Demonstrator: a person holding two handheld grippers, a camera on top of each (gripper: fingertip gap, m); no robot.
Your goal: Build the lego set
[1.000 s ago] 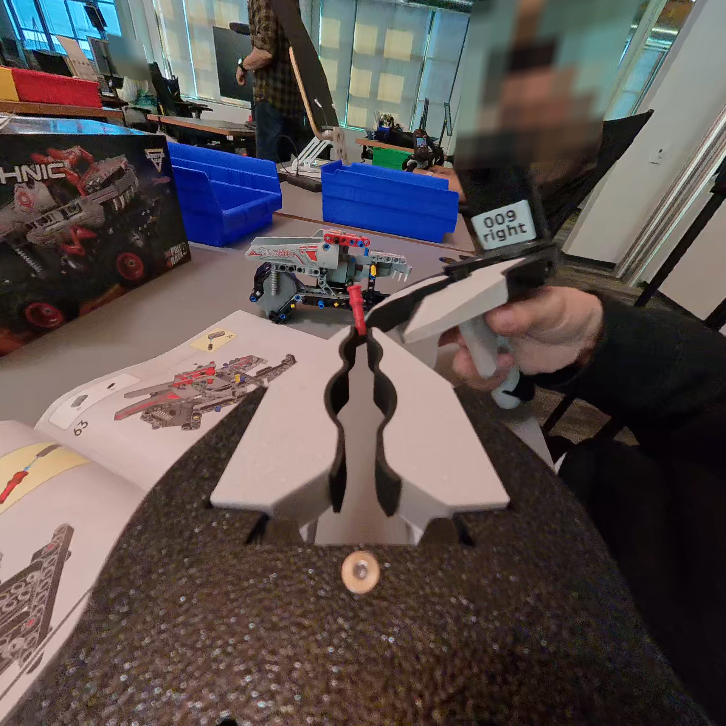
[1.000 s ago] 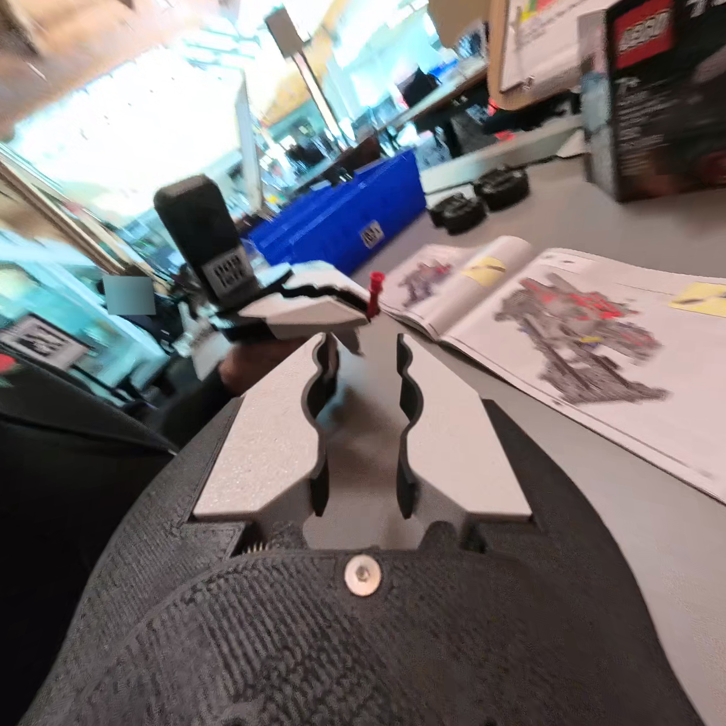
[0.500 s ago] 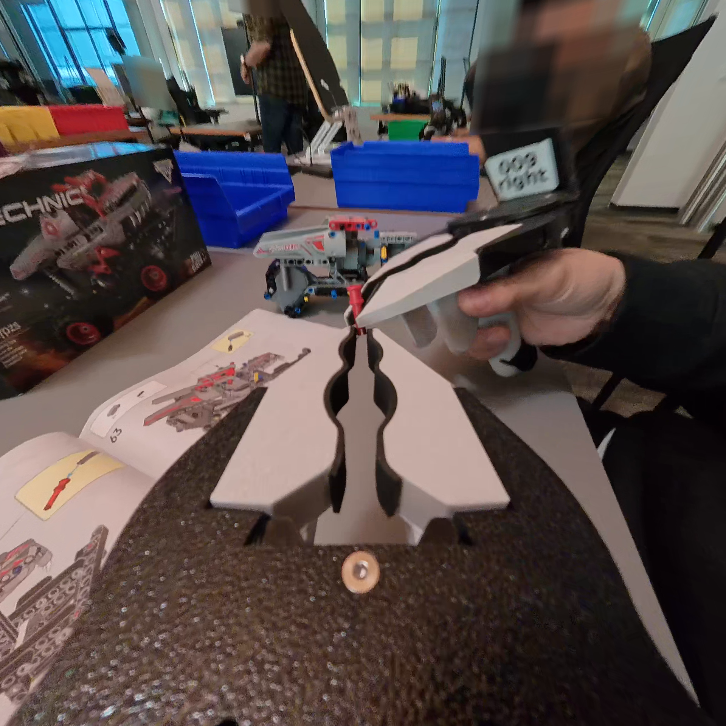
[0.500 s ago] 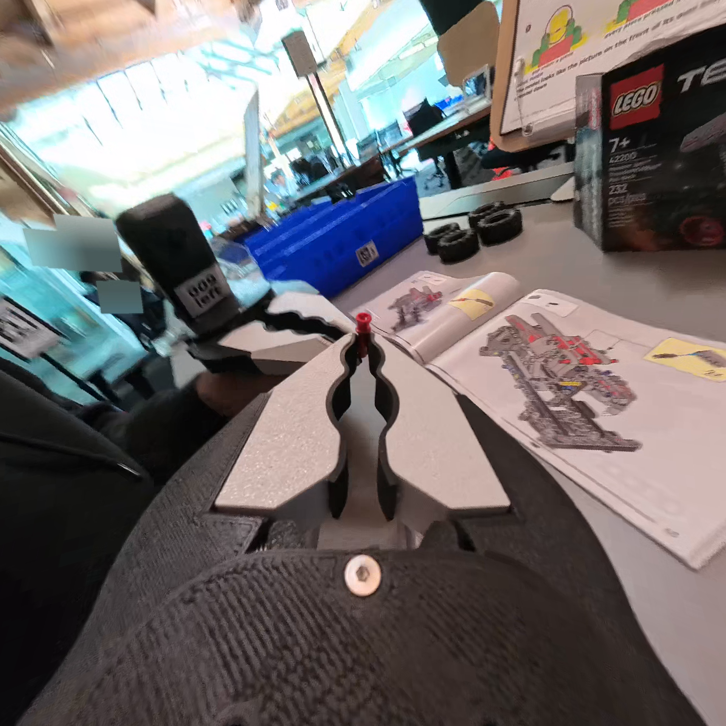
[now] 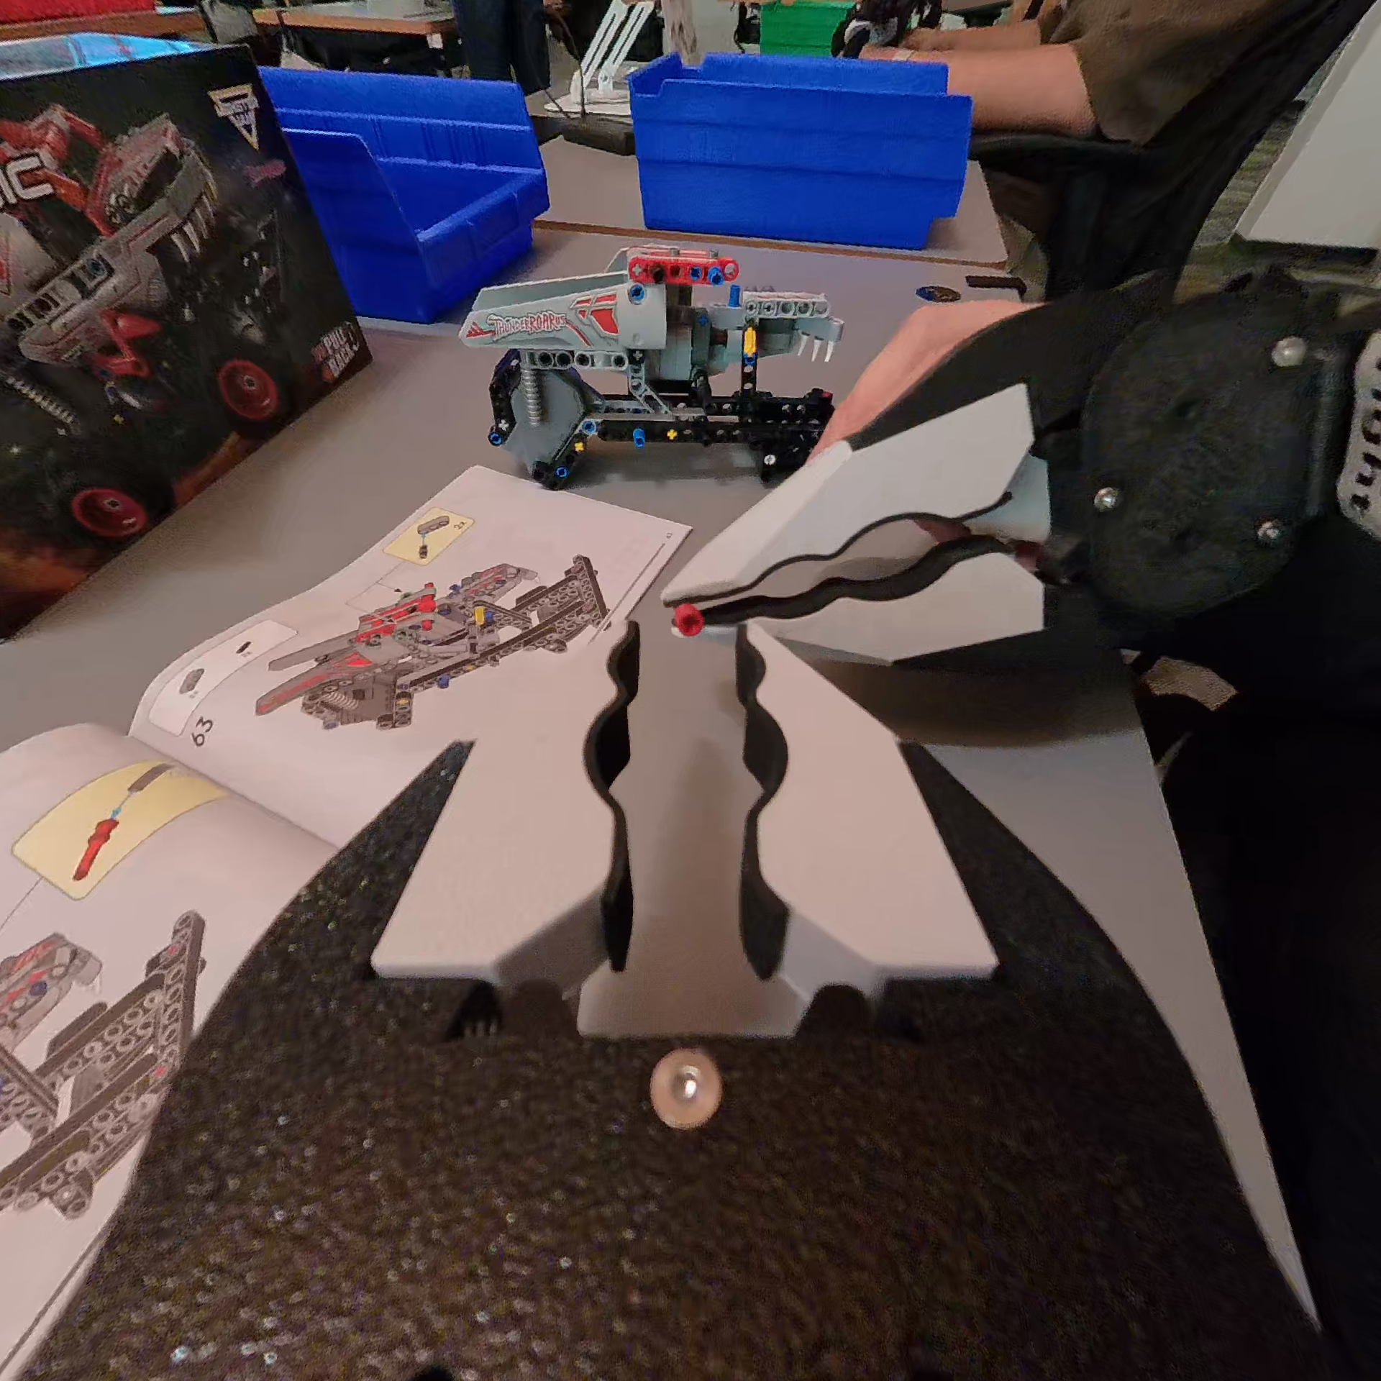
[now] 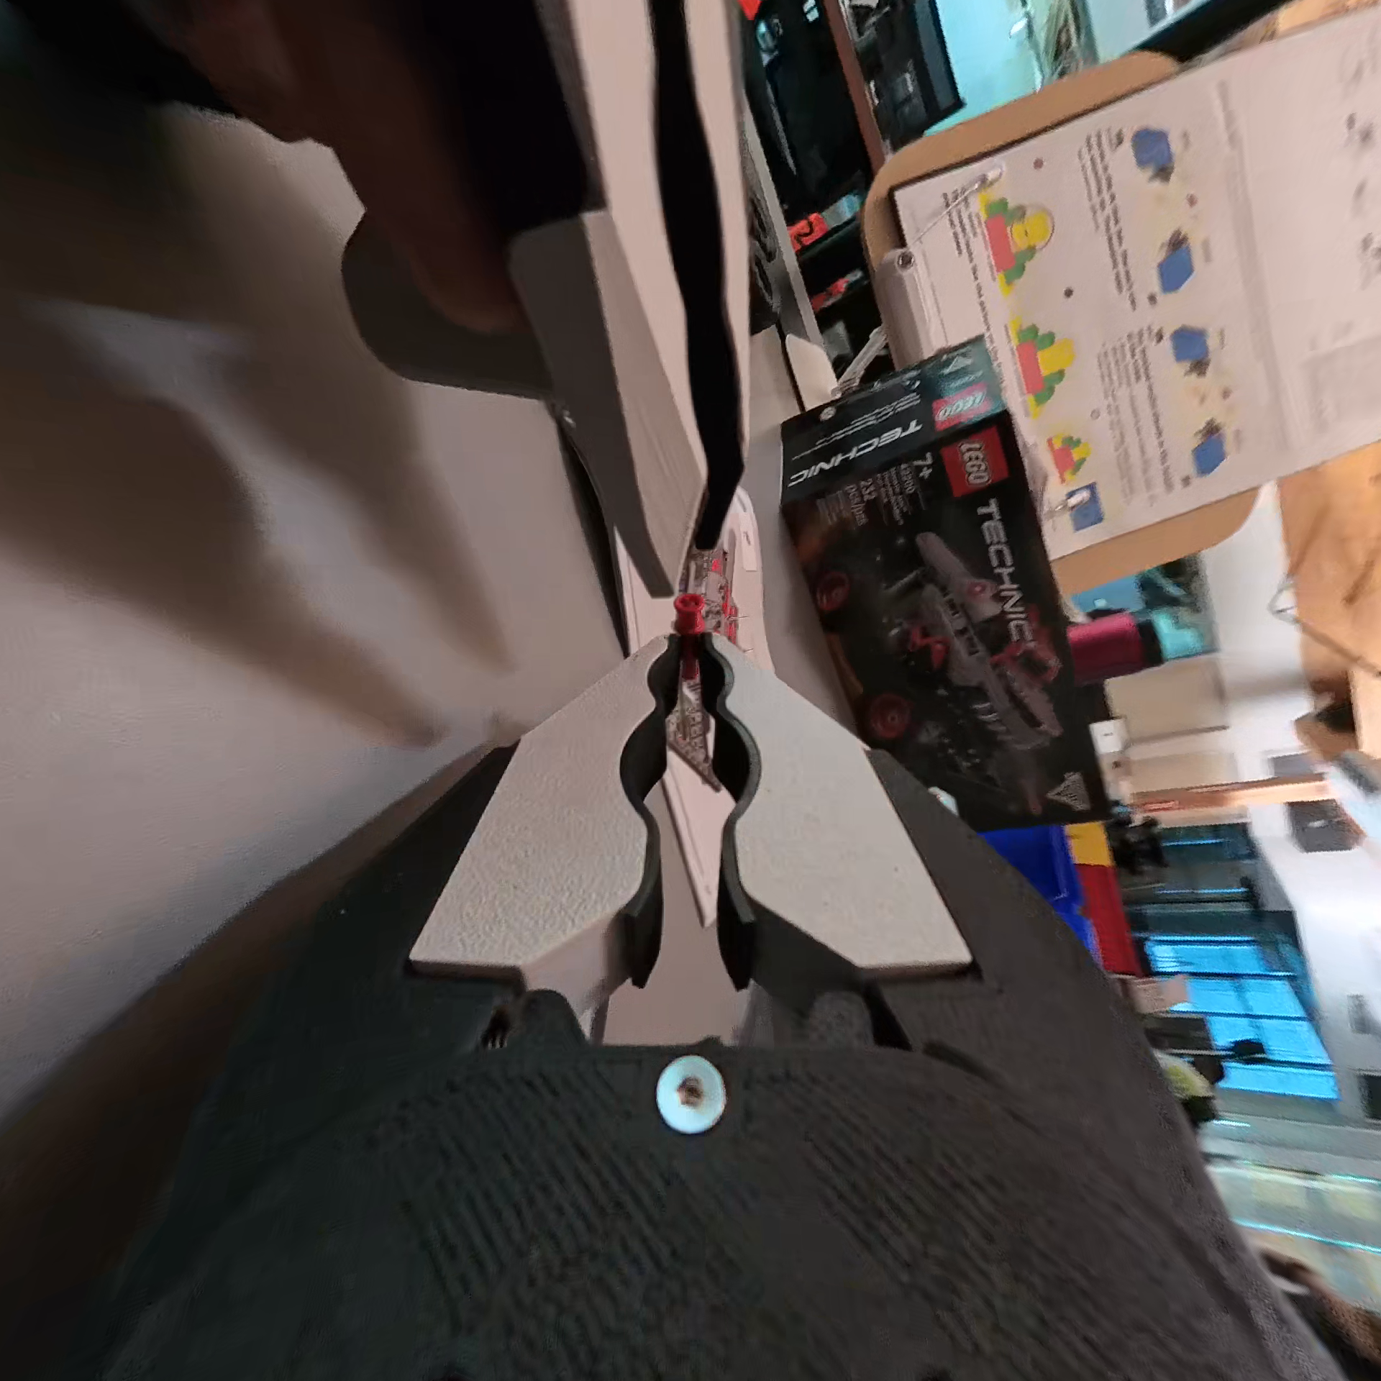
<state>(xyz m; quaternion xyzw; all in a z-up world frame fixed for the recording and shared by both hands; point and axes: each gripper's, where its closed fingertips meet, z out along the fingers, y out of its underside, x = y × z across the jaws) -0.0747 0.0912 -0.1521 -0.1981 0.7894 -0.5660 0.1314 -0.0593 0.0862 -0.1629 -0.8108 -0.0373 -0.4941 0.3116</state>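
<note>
My left gripper [image 5: 687,650] is open and empty above the table, near the open instruction booklet [image 5: 418,635]. My right gripper [image 6: 689,649] is shut on a small red lego pin [image 6: 687,624], whose head sticks out past the fingertips. In the left wrist view the right gripper [image 5: 695,616] comes in from the right, and the red pin [image 5: 686,619] at its tip sits just ahead of my open left fingertips. The partly built grey, black and red lego truck [image 5: 657,366] stands on the table beyond the booklet.
The dark lego set box [image 5: 149,299] stands at the left and also shows in the right wrist view [image 6: 941,613]. Two blue bins [image 5: 792,142] sit behind the truck. A person's arm [image 5: 1001,67] rests at the far table. A cardboard board with a printed sheet [image 6: 1196,299] stands behind the box. My left and right fingertips are right by each other.
The red pin passed from the left gripper to the right. The right pads shut on it, then the left jaws opened and let go. The right gripper has rolled onto its side.
</note>
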